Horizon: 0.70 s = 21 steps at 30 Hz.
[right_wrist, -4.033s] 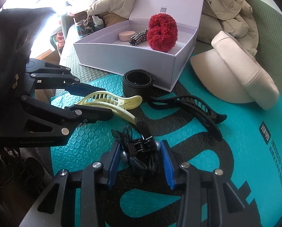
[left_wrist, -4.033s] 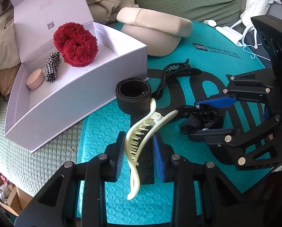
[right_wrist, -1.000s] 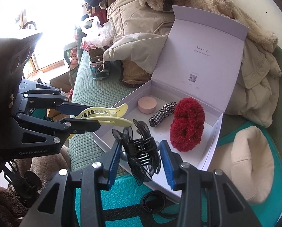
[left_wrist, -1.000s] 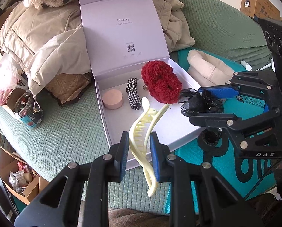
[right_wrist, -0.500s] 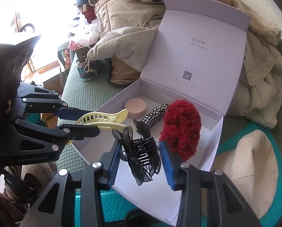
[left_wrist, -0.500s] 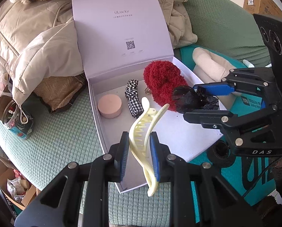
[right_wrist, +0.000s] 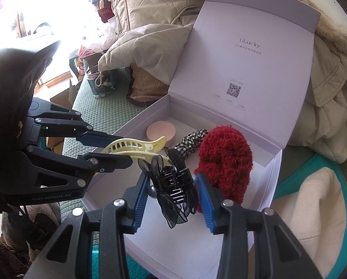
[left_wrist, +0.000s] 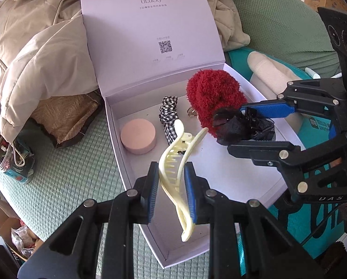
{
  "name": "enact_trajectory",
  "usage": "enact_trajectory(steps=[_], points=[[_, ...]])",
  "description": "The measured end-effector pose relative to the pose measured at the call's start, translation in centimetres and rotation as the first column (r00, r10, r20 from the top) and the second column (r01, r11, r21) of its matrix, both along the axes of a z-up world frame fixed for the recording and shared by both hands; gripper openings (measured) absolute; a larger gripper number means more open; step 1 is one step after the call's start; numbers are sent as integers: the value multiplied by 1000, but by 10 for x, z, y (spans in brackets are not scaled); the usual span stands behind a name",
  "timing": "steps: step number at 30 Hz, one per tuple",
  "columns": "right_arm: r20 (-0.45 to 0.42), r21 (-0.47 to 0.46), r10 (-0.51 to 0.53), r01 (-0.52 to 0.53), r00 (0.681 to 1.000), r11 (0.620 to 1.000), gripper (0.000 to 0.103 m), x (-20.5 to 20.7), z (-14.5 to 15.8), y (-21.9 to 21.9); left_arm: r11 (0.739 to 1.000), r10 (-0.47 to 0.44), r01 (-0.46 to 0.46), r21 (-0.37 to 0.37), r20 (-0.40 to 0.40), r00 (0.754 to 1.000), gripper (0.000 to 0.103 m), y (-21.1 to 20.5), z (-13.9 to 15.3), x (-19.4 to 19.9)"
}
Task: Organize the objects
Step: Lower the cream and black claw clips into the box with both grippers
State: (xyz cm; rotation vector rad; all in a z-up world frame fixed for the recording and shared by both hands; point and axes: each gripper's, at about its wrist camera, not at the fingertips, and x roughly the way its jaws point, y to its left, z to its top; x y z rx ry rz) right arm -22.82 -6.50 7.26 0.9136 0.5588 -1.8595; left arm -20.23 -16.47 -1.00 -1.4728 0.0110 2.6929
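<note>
Two tools over "uLucky" box point(left_wrist: 117, 125), left tool point(left_wrist: 171, 187) clamping cream claw clip point(left_wrist: 175, 162), right tool point(right_wrist: 172, 198) clamping black bow clip point(right_wrist: 171, 181)

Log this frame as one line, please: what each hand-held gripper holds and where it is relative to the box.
left hand-held gripper: shut on yellow claw clip | right hand-held gripper: shut on black bow clip | both over open lavender box

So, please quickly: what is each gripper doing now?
Left gripper: closed on the yellow hair claw.
Right gripper: closed on the black hair clip.
</note>
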Motion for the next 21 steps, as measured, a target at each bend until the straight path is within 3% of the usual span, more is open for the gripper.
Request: enact_trajectory(steps=[21], points=[[56, 60, -17, 14, 998, 998, 42, -19, -30, -14, 999, 0, 2, -41, 65, 998, 21, -6, -32, -30]])
